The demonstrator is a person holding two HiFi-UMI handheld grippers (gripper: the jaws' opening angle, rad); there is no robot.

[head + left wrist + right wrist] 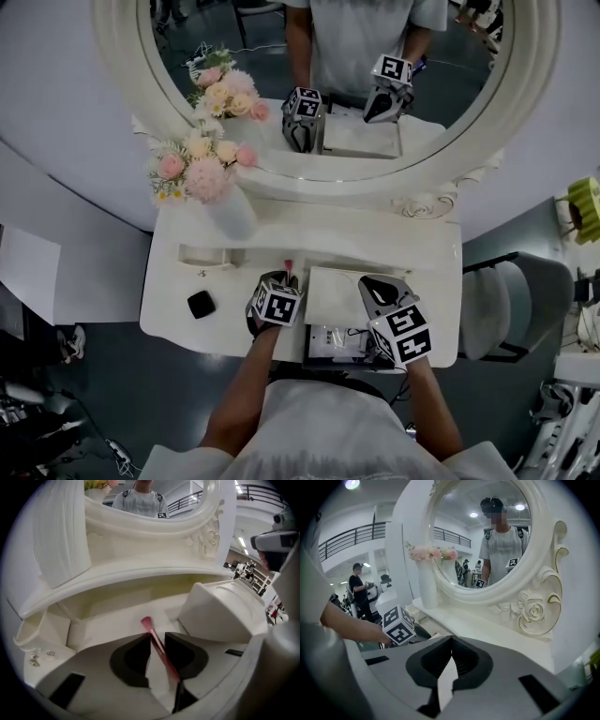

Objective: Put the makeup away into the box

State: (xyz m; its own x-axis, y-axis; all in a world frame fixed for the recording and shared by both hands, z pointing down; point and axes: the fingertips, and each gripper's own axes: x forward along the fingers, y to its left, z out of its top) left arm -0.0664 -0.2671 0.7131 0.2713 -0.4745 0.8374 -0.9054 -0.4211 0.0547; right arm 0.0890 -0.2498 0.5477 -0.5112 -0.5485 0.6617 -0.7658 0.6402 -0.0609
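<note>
Left gripper (157,635) jaws straddle the light, stiff, slippery pink brush (160,647), seemingly not pinching yet; take mid-handle; right gripper (451,640) closed, empty.

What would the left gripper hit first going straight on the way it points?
Likely the pink makeup brush, which lies between the parted jaws of the left gripper. Just beyond it is the white vanity top; depth is unclear.

The lower handle of the brush (161,649) disappears beneath the left tongs (158,634).
</note>
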